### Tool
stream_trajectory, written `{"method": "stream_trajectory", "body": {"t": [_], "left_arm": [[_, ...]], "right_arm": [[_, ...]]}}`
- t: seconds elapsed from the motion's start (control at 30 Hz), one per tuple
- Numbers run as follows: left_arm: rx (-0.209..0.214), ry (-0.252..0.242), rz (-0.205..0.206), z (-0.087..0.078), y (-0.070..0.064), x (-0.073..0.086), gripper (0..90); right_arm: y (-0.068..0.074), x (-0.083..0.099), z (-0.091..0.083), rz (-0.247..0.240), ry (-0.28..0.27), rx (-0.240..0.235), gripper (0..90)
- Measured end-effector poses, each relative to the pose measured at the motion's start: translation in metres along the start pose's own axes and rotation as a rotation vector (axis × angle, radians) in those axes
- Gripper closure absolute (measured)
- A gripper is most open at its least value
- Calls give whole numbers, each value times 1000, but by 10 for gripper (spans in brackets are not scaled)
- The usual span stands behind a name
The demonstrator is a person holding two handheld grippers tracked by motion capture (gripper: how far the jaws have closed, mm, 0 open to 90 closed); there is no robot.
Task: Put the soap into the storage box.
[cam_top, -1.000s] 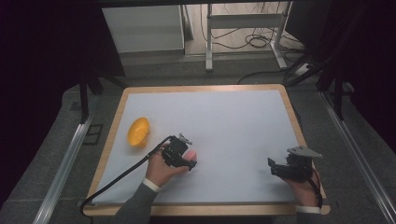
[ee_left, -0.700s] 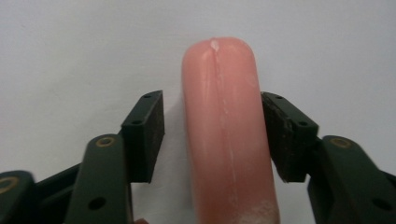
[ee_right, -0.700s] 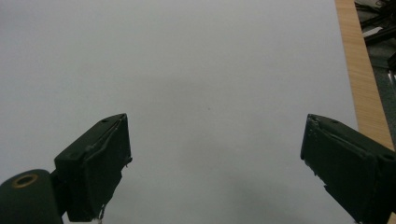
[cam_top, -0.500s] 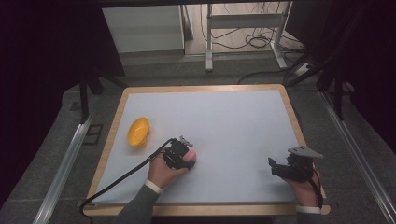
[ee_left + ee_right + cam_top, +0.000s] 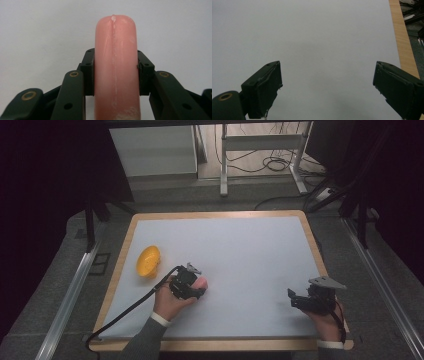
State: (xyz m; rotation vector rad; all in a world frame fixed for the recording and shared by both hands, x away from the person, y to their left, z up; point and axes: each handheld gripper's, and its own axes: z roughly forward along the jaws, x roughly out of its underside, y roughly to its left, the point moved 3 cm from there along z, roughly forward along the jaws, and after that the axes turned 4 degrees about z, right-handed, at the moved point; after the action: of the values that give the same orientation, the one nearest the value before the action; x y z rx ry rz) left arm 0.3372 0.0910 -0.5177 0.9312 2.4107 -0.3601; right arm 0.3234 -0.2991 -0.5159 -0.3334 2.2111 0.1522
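A pink sausage-shaped piece (image 5: 116, 45) stands up between the two black jaws of my left gripper (image 5: 116, 67), which is shut on it at mid-length. From above, that gripper (image 5: 186, 285) sits over the near-left part of the white table, with the pink piece (image 5: 200, 284) poking out to its right. A yellow bowl (image 5: 148, 261) lies on the table a short way to the left and beyond it. My right gripper (image 5: 295, 299) rests near the front right corner, its jaws wide apart (image 5: 327, 82) over bare white surface.
The white table top has a wooden rim (image 5: 215, 214); its right edge (image 5: 403, 42) runs close beside the right gripper. A black cable (image 5: 125, 312) trails from the left gripper to the front left corner. Metal rails flank the table.
The left hand has drifted slightly left and toward the near edge, still holding the pink piece. The right hand has stayed in place.
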Motion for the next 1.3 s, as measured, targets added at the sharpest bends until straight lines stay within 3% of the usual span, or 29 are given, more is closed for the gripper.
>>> {"method": "stream_trajectory", "body": {"t": [0.57,1.3], "left_arm": [[-35,-63,-29,-24,16,1,602],[-59,-103,-57,-44,33,2,603]], "right_arm": [[1,1,1,-2,4,-1,82],[-1,1,1,1,2,-1,82]]}}
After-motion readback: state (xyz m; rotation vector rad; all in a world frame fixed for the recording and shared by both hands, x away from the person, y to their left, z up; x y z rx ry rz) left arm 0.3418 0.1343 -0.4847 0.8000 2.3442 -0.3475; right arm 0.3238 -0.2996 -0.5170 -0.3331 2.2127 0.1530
